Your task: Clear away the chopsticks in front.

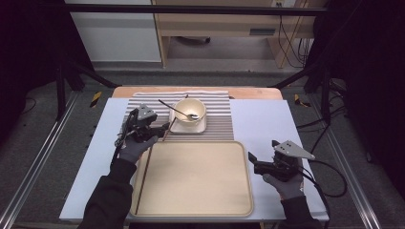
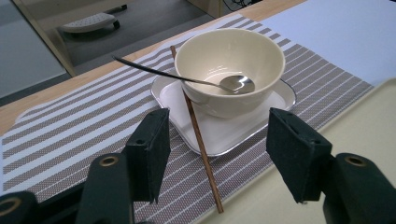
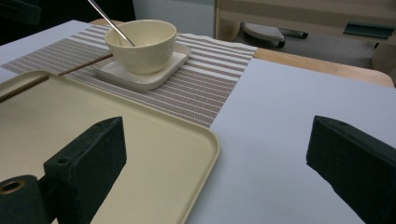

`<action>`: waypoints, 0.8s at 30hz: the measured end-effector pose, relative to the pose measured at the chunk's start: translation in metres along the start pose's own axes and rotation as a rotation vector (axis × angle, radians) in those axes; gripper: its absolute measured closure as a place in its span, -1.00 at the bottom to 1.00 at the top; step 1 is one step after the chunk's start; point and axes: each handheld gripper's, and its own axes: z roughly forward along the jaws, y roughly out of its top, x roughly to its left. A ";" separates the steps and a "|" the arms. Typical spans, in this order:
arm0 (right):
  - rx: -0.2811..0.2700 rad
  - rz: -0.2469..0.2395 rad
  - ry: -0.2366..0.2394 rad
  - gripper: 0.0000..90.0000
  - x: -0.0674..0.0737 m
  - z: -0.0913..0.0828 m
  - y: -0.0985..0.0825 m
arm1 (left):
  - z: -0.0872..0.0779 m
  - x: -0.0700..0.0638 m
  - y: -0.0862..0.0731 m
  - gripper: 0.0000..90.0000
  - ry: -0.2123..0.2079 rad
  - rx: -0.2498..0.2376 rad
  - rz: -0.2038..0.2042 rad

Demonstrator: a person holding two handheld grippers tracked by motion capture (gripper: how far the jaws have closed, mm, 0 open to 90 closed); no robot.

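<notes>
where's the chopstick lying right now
In the left gripper view the chopstick leans on the small plate's left edge beside the bowl, its near end at the tray's rim.

A thin brown chopstick (image 2: 201, 144) lies slantwise across the striped mat (image 2: 79, 135), its far end propped on the white square plate (image 2: 224, 133) against the cream bowl (image 2: 233, 60), its near end resting on the tray's (image 2: 355, 135) rim.

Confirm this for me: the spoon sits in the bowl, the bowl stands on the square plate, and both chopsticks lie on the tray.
One detail is wrong. The spoon does sit in the bowl, and the bowl stands on the square plate. But only one chopstick lies on the tray; the other chopstick leans on the plate's rim, its lower end on the striped mat, as the left gripper view shows.
</notes>
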 end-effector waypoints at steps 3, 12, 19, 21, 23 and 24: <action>0.000 0.002 0.002 -0.88 0.000 0.000 0.000 | 0.014 0.006 0.000 -0.15 0.007 0.024 -0.021; 0.011 0.001 0.007 -0.88 0.001 0.003 -0.001 | 0.046 0.011 -0.004 -0.18 0.002 0.065 -0.017; 0.008 0.000 0.008 -0.87 0.000 0.002 -0.001 | 0.070 0.010 -0.005 -0.10 0.005 0.101 -0.004; 0.009 0.003 0.010 -0.87 0.000 0.002 -0.001 | 0.072 0.010 -0.005 -0.06 0.005 0.112 0.001; 0.012 -0.001 0.009 -0.87 0.000 0.003 -0.001 | 0.080 0.011 -0.009 0.01 0.014 0.137 0.003; 0.013 0.002 0.011 -0.87 0.001 0.003 -0.001 | 0.082 0.012 -0.010 0.05 0.012 0.141 0.005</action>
